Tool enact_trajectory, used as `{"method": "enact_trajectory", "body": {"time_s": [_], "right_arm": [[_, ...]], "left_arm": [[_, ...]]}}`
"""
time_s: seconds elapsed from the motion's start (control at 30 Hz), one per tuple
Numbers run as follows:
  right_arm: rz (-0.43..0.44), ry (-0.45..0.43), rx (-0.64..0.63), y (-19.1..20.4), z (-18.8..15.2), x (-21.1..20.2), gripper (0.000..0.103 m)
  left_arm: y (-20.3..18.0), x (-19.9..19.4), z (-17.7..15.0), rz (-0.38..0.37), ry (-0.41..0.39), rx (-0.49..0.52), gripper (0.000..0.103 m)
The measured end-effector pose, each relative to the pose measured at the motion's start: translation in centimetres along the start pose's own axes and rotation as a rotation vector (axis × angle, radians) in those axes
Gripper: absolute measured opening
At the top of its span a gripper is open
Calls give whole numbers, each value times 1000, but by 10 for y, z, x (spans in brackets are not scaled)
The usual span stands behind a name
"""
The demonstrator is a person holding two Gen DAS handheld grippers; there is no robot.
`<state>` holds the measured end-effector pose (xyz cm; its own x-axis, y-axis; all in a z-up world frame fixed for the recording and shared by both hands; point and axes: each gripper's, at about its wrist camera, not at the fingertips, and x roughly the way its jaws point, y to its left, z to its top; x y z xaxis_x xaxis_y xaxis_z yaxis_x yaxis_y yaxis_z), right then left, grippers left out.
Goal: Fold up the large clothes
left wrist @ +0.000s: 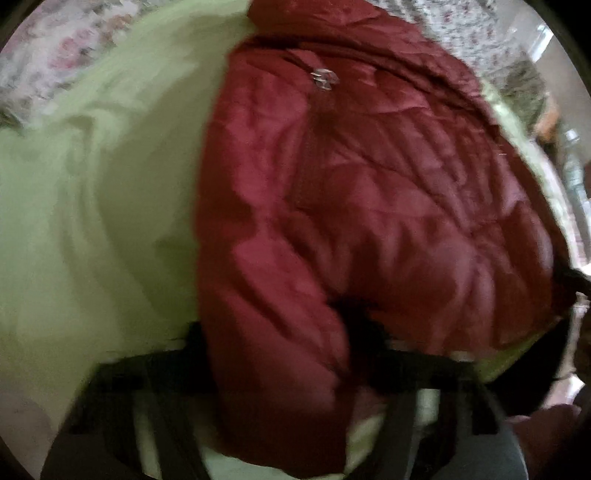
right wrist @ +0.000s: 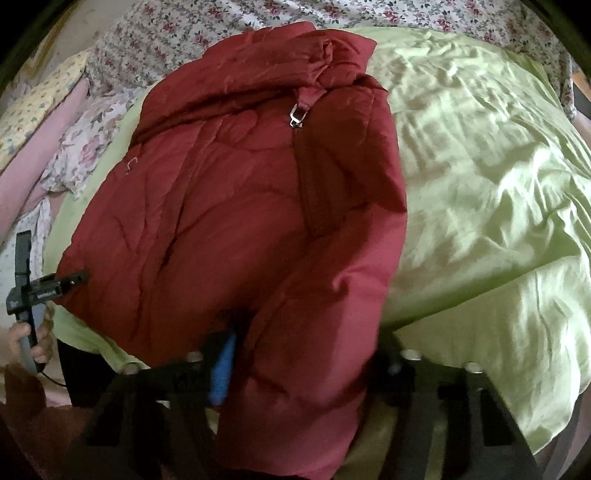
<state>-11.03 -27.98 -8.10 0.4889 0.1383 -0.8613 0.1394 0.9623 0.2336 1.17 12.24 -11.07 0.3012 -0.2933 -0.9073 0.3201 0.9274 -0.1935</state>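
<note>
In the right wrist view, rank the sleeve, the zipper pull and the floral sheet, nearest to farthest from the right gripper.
1. Sleeve, draped over the right gripper.
2. Zipper pull, up at the red jacket's collar.
3. Floral sheet, along the top edge.

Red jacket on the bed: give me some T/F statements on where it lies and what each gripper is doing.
1. The red puffer jacket lies on a pale green cover. True.
2. The jacket's front zipper is fully open. False: it is closed up to the metal zipper pull near the collar.
3. The right gripper has a jacket sleeve between its fingers. True.
4. The left gripper is clear of the jacket. False: the right wrist view shows its tip at the jacket's edge.
5. Floral bedding lies beyond the green cover. True.
</note>
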Motion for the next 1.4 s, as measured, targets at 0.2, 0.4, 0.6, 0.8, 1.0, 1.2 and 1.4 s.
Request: {"method": "enact_trajectory", "body": {"time_s": [0.2,0.4,0.6,0.8,1.0,1.2,1.4], "right_arm": [[50,-64,-4,-1,4,-14,27],[88,-155,-14,2,14,-33,22],[105,-262,-20,7,37,-49,22],[99,-347,-6,5,60,-55,22],[107,-389,5,3,81,-56,21],[164,-450,68,-6,109,-61,22],[207,-505,136,-14,146,-57,22]], "left_arm": [[-18,-14,3,3,-53,36,18],[-19,-49,22,-22,-161,57,16],[-21,-81,47,-35,-284,42,16],[-21,-96,65,-47,-352,21,16],[-25,-106,86,-45,-390,23,16],[-26,-112,116,-32,-438,-27,16],[-30,-112,154,-23,-491,-61,17]]}}
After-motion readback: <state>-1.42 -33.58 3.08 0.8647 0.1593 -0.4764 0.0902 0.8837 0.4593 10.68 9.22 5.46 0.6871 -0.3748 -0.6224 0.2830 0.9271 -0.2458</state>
